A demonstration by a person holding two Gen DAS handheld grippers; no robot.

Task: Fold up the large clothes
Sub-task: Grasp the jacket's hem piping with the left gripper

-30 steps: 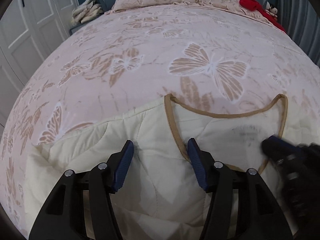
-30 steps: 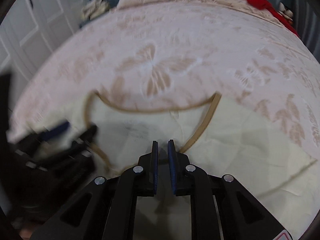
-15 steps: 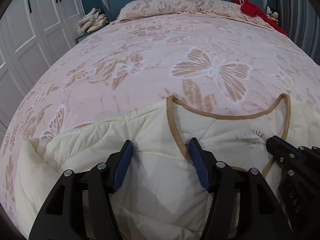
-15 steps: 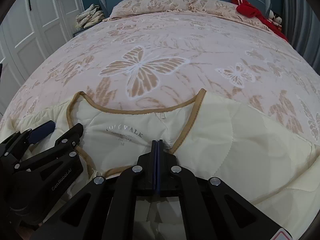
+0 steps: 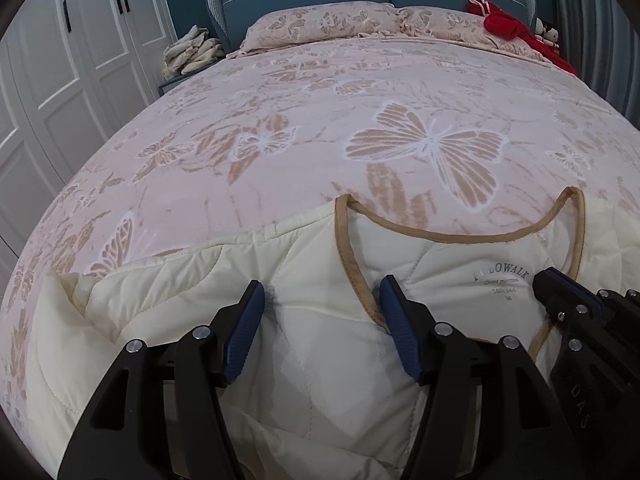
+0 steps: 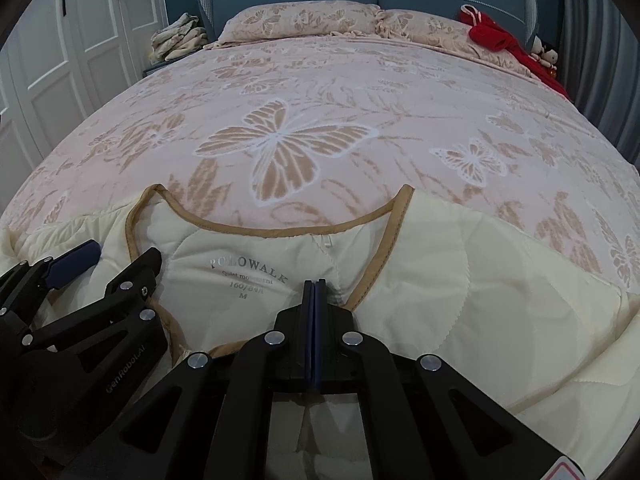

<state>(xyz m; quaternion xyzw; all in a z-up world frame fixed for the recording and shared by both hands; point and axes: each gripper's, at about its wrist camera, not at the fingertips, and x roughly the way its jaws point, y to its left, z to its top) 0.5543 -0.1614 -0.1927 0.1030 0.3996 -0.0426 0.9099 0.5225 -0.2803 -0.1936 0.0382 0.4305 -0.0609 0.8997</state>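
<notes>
Right gripper (image 6: 315,286), slightly parted a second ago, now pressed together above jacket (image 6: 460,280); left gripper (image 5: 322,300) stays spread.

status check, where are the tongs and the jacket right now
Left tongs open over the cream jacket, near its left collar trim. Right tongs shut, by the right collar trim; grip on cloth unclear. Jacket flat on bed, unfolded. Nothing in the way.

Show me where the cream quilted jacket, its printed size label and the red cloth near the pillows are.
cream quilted jacket (image 6: 480,300): right wrist view, right front panel.
printed size label (image 6: 248,276): right wrist view, lettering inside the neck.
red cloth (image 5: 504,26): left wrist view, bunched middle.
</notes>
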